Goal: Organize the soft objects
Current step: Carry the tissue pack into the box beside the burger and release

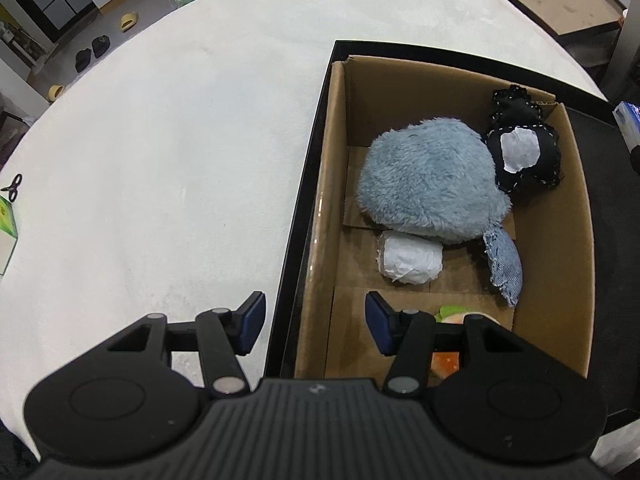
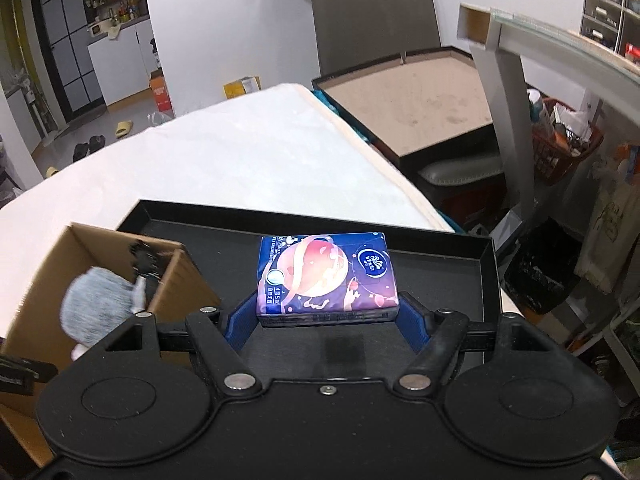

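Over on your right side, your right gripper [image 2: 326, 320] has its blue pads set against the two ends of a blue and purple plastic-wrapped tissue pack [image 2: 326, 276] printed with a pink planet, jaws closed in on it so the pack sits pinched between them. That pack hangs above the floor of the shallow black tray [image 2: 440, 280], whether it touches the tray you cannot tell from this view. Just to its left stands the open brown cardboard box [image 2: 40, 276], sitting in the same tray, with blurred shapes of fluffy grey-blue and black inside. Now your left gripper [image 1: 316, 326]: jaws spread wide, nothing held, one blue pad [image 1: 252, 322] over the white bed surface [image 1: 160, 160] and the other pad over the box interior, so you straddle the near left wall of the cardboard box [image 1: 328, 200]. Inside it lies the big fluffy grey-blue plush [image 1: 428, 184] in the middle, touching a black fabric toy with white stitching and a white patch [image 1: 524, 148] tucked into the far right corner. Just below the plush rests a white paper-wrapped roll [image 1: 410, 256], and beside it a small denim fabric piece [image 1: 506, 266] leans by the right wall. A green and orange soft item [image 1: 452, 314] peeks out behind your right-hand finger linkage, mostly hidden. Far left on the bed sit small black scissors [image 1: 14, 188] and a green-edged card [image 1: 7, 232], well apart from the box.
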`<state>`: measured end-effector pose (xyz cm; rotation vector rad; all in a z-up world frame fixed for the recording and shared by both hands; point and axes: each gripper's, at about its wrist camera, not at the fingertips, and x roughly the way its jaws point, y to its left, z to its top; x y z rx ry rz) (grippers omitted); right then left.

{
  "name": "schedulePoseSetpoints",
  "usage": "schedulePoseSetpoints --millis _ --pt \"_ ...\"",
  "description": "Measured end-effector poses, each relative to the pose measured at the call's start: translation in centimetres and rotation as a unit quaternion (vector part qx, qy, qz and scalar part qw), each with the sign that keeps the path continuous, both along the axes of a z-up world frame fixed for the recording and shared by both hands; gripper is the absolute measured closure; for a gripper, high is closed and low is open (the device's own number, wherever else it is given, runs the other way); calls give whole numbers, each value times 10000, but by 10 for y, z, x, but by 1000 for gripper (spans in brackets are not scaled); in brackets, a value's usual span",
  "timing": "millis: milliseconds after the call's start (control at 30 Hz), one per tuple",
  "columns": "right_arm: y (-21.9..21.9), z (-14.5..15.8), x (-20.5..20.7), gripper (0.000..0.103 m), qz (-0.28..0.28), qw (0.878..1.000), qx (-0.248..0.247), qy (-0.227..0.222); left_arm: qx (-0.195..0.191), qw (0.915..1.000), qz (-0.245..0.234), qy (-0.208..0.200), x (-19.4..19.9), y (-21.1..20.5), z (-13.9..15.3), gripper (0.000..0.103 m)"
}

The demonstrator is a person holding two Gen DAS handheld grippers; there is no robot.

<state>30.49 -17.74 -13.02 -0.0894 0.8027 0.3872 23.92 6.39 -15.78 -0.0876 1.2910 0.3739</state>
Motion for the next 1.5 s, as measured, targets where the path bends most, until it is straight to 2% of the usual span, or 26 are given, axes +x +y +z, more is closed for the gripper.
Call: schedulePoseSetpoints --millis 467,667,867,933,1100,1333,1433,1467,1500 --pt "26 33 -32 32 50 9998 216 8 -449 9987 -54 -243 -18 19 2 50" --pt "45 38 -46 32 196 9994 275 61 -643 9972 -88 -382 -24 24 0 56" --pt "63 42 -57 32 343 9989 290 143 -870 9951 -100 -454 -33 30 -1 66" --pt "70 42 -60 32 404 9986 277 175 -946 9943 -81 -478 -34 33 -1 75" --pt "86 43 -68 32 534 9977 296 283 -1203 9909 -103 -598 -38 37 -1 91" --pt "108 40 -73 32 603 9949 548 591 -1329 9886 -79 -698 -41 39 -1 90" --pt "113 39 -73 27 628 9914 861 765 -1351 9882 -99 -717 -42 39 -1 90" --pt "112 39 -74 17 629 9901 958 813 -1361 9881 -96 -711 -42 39 -1 90" --pt "112 37 -73 13 623 9888 1012 907 -1373 9879 -93 -710 -42 40 -1 90"
